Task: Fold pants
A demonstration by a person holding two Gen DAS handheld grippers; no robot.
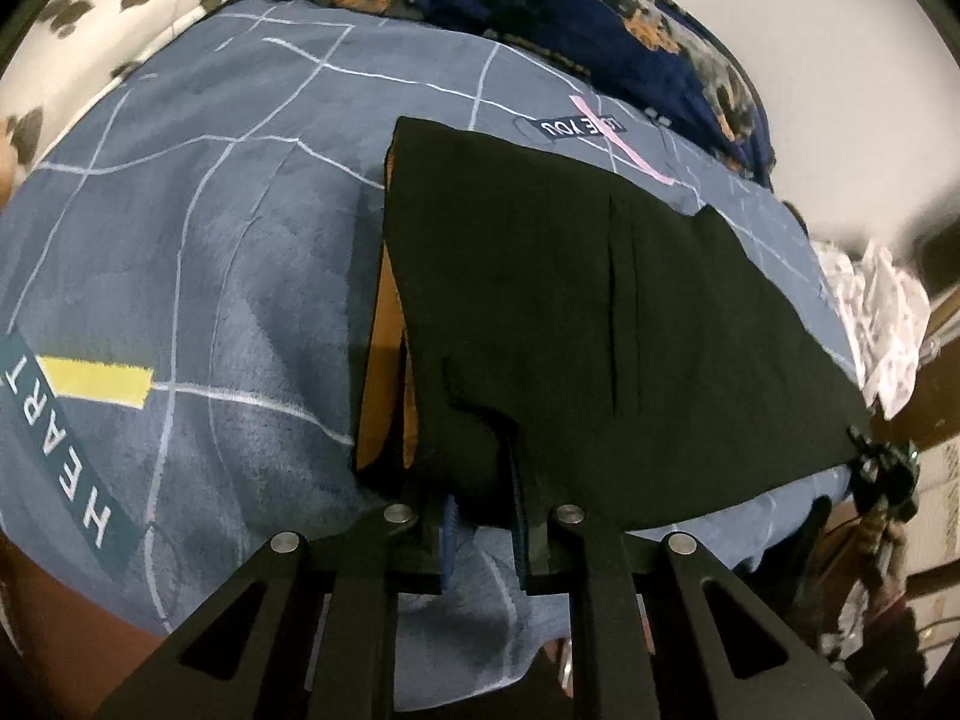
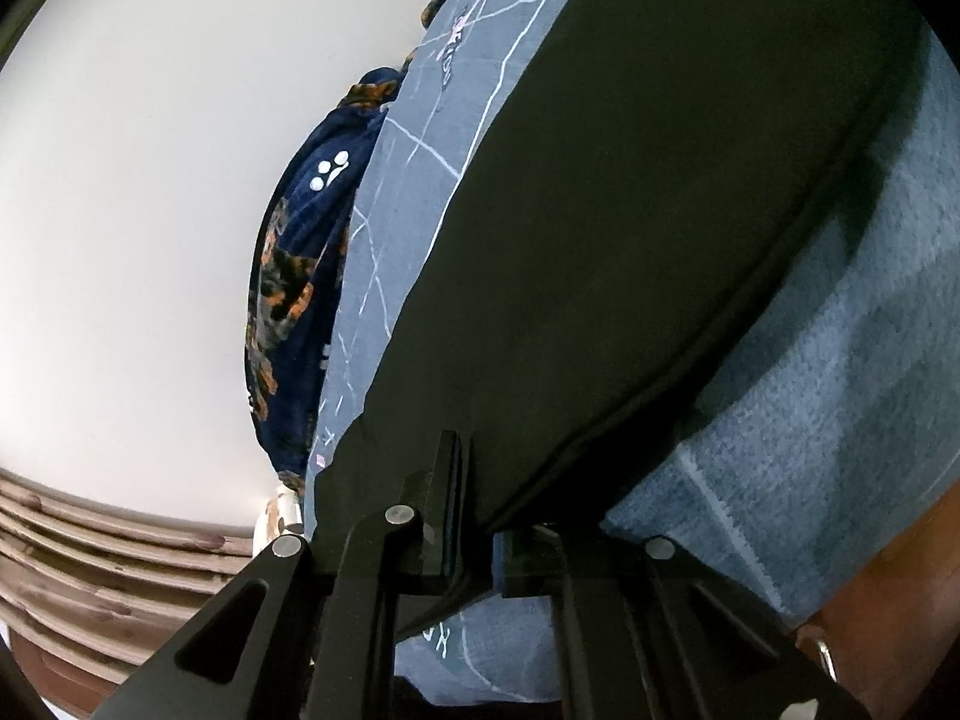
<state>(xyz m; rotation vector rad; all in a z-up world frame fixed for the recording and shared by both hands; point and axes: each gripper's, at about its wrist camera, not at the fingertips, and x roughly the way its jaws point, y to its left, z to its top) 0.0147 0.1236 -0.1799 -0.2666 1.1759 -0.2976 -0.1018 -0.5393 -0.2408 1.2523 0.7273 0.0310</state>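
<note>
Black pants [image 1: 570, 312] lie spread on a blue bedspread [image 1: 198, 240], their orange lining showing at the left edge. In the left wrist view my left gripper [image 1: 483, 516] is shut on the near waist edge of the pants, with cloth pinched between its blue-padded fingers [image 1: 449, 540]. Far off at the right end of the pants, the other gripper [image 1: 888, 468] shows small. The right wrist view is filled by the black pants [image 2: 630, 228]. My right gripper [image 2: 477, 516] is shut on their near corner, and the hem runs up and away to the right.
A dark blue blanket with dog prints [image 1: 600, 18] is piled along the far side of the bed, against a white wall [image 2: 150, 210]. A white floral pillow [image 1: 120, 18] lies at the far left. White crumpled cloth [image 1: 882, 324] sits at the right; a wooden bed frame [image 2: 90, 570] shows below.
</note>
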